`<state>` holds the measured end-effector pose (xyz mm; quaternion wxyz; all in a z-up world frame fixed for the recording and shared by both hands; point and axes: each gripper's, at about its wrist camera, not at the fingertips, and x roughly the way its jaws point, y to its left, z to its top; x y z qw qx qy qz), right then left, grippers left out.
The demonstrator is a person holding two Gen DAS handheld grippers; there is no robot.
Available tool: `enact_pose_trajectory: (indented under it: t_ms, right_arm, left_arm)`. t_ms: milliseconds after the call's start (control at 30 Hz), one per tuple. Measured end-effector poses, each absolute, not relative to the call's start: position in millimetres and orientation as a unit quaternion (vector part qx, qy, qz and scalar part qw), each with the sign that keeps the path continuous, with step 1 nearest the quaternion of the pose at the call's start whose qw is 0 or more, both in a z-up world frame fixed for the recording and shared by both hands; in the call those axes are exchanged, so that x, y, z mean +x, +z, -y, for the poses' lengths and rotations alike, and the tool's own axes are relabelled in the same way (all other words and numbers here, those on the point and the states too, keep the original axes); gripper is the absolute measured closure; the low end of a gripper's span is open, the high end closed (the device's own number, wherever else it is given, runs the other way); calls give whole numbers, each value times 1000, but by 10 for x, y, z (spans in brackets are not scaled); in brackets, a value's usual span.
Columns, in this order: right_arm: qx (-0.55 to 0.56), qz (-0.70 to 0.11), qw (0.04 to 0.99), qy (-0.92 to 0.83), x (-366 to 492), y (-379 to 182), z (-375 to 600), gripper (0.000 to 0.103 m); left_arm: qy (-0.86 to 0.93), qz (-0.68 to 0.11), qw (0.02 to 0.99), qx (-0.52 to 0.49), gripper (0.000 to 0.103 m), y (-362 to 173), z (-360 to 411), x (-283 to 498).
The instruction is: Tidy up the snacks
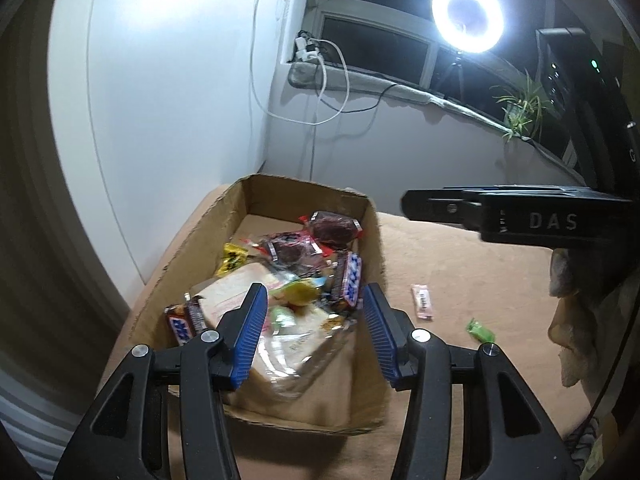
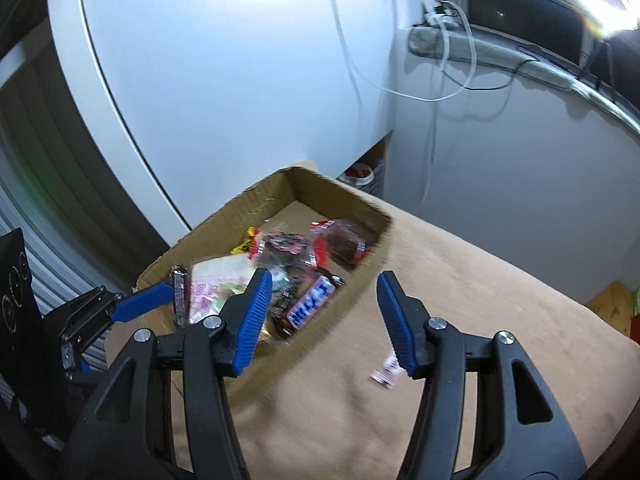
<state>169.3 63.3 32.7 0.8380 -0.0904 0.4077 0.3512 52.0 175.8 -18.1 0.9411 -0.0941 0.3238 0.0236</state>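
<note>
An open cardboard box [image 1: 308, 184] stands on a tan cloth-covered surface [image 1: 460, 272]. It holds several snacks: a clear bag of bread [image 1: 288, 360], chocolate bars with blue lettering [image 1: 352, 280], dark red packs [image 1: 336, 226] and a yellow packet [image 1: 234, 258]. My left gripper [image 1: 314, 300] hovers open over the near end of the box, nothing between its blue pads. My right gripper [image 2: 324, 284] is open too, above the box's right wall [image 2: 360, 280], and holds nothing. A pink wrapper [image 1: 423, 302] and a green candy [image 1: 480, 330] lie loose on the cloth to the right of the box.
White walls close in behind and left of the box. A bright ring light [image 1: 466, 18], a potted plant [image 1: 520, 108] and hanging cables [image 1: 332, 80] line the window sill. The cloth stretches bare to the right of the box [image 2: 500, 300].
</note>
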Motion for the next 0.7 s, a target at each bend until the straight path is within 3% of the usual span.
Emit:
enact_pose_trajectory:
  t_ms: [300, 700]
  right_arm:
    - [-71, -421, 853, 300, 1765, 299, 225, 46]
    - [-89, -475, 828, 285, 1627, -307, 801, 46]
  left_arm:
    - [-15, -318, 944, -86, 54, -86, -1382, 549]
    - [-79, -349, 931, -72, 54, -255, -789, 767]
